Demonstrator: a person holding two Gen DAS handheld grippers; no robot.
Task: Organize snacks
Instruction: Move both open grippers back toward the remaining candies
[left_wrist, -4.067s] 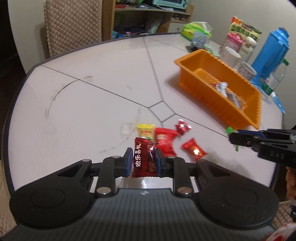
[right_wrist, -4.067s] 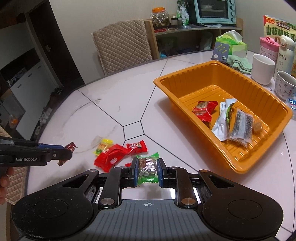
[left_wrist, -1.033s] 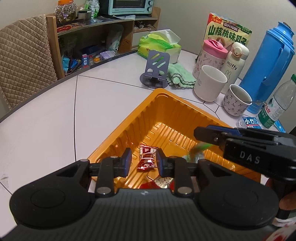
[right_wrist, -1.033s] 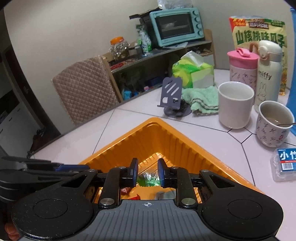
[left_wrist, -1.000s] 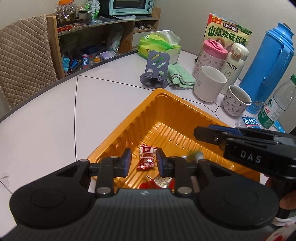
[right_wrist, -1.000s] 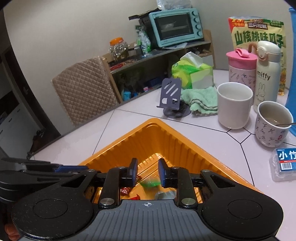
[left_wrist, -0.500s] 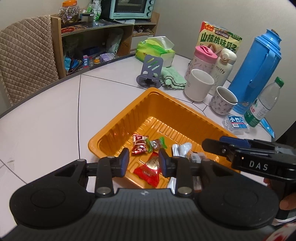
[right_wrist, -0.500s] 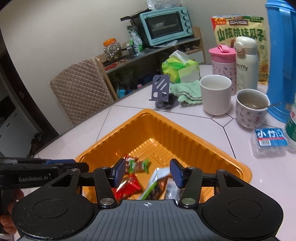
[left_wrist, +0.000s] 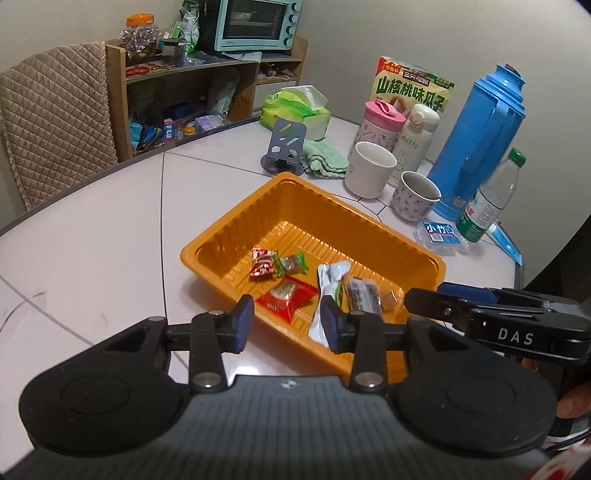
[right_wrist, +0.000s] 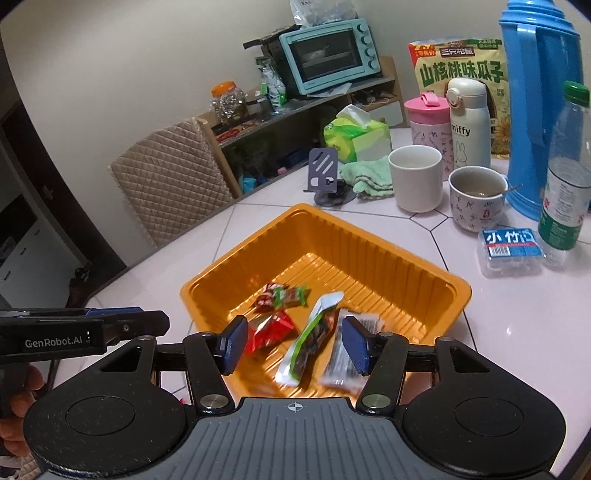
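Observation:
An orange tray (left_wrist: 229, 236) (right_wrist: 369, 236) sits on the white table and holds several snack packets: a dark red candy (left_wrist: 263, 263), a green-ended candy (left_wrist: 293, 264), a red packet (left_wrist: 286, 297) (right_wrist: 271, 326), a white and green packet (left_wrist: 327, 291) (right_wrist: 310, 334) and a dark clear-wrapped bar (left_wrist: 364, 295) (right_wrist: 347, 350). My left gripper (left_wrist: 287, 323) is open and empty above the tray's near edge. My right gripper (right_wrist: 293, 345) is open and empty above the tray's near end. Each gripper shows side-on in the other's view.
Behind the tray stand a white mug (left_wrist: 369, 170), a patterned cup (left_wrist: 417, 195), a pink bottle (left_wrist: 380, 118), a white flask (left_wrist: 419, 133), a blue thermos (left_wrist: 480, 140), a water bottle (left_wrist: 487, 199), a phone stand (left_wrist: 284, 147), a green cloth (left_wrist: 325, 160) and a tissue pack (left_wrist: 295, 110). A quilted chair (left_wrist: 51, 122) stands at the left.
Both grippers opened and dropped their candies into the tray, the left its dark red one, the right its green one. Both have since pulled back and up from the tray.

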